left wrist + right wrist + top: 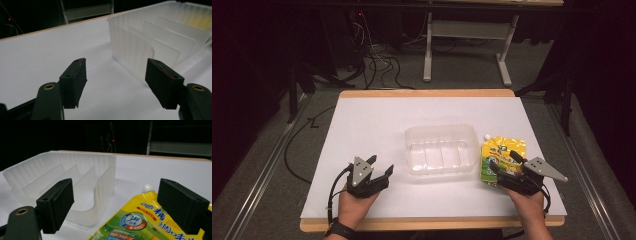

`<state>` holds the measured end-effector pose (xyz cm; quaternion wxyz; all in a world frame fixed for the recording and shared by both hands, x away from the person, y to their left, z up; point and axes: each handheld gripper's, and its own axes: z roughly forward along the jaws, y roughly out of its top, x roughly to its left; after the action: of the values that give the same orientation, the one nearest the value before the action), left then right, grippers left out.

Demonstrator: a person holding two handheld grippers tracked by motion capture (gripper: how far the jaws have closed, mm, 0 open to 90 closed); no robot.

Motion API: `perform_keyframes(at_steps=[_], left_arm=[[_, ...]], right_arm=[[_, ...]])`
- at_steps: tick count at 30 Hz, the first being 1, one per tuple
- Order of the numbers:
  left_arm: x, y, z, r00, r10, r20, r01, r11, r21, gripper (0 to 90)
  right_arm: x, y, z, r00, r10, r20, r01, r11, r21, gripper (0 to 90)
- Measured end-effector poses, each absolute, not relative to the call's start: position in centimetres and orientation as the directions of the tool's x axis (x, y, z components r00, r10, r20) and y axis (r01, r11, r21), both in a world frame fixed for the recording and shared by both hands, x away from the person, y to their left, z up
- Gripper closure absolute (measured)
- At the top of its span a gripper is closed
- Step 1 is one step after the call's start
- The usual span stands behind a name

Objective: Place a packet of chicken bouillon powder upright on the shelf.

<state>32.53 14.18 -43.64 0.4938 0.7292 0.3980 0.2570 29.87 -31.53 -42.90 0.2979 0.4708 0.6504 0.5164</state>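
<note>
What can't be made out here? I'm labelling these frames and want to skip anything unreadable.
- Yellow pouch: its near end lies under the right gripper in the high view, and the bottom edge cuts it off in the right gripper view.
- Pouch lettering: too small in the high view.
- Clear tray: the right edge cuts it off in the left gripper view.
- Room behind the table: too dark.

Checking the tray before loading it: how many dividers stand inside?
3, side by side across the tray floor: one nearest the left gripper, one mid-tray, one toward the pouch side.
</note>
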Motion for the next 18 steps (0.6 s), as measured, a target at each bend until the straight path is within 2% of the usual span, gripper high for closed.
perform_keyframes(at_steps=[4, 8, 13, 14, 16, 18], left_arm=[[32.5, 14.1, -43.7, 0.555, 0.832, -0.002, 0.32, -0.211, 0.923, 35.6], [32.4, 13.9, -43.9, 0.573, 0.819, -0.034, 0.342, -0.201, 0.918, 40.3], [31.9, 11.4, -45.2, 0.612, 0.791, -0.011, 0.363, -0.269, 0.892, 46.2], [31.8, 10.8, -45.4, 0.617, 0.787, 0.0, 0.358, -0.281, 0.89, 49.5], [31.7, 9.7, -45.7, 0.624, 0.781, 0.005, 0.363, -0.296, 0.883, 62.4], [31.7, 9.1, -46.0, 0.626, 0.78, 0.005, 0.377, -0.308, 0.874, 83.1]], right_arm=[[30.1, -31.1, -43.1, -0.388, 0.918, 0.088, 0.309, 0.04, 0.95, 14.6], [30.3, -31.0, -43.2, -0.384, 0.92, 0.082, 0.329, 0.053, 0.943, 15.3], [30.2, -31.7, -43.5, -0.375, 0.922, 0.096, 0.359, 0.049, 0.932, 20.2], [30.2, -31.7, -43.5, -0.374, 0.923, 0.093, 0.356, 0.05, 0.933, 22.9], [30.0, -31.8, -43.3, -0.37, 0.925, 0.081, 0.348, 0.057, 0.936, 26.5], [29.8, -31.9, -43.3, -0.362, 0.929, 0.073, 0.347, 0.062, 0.936, 26.8]])
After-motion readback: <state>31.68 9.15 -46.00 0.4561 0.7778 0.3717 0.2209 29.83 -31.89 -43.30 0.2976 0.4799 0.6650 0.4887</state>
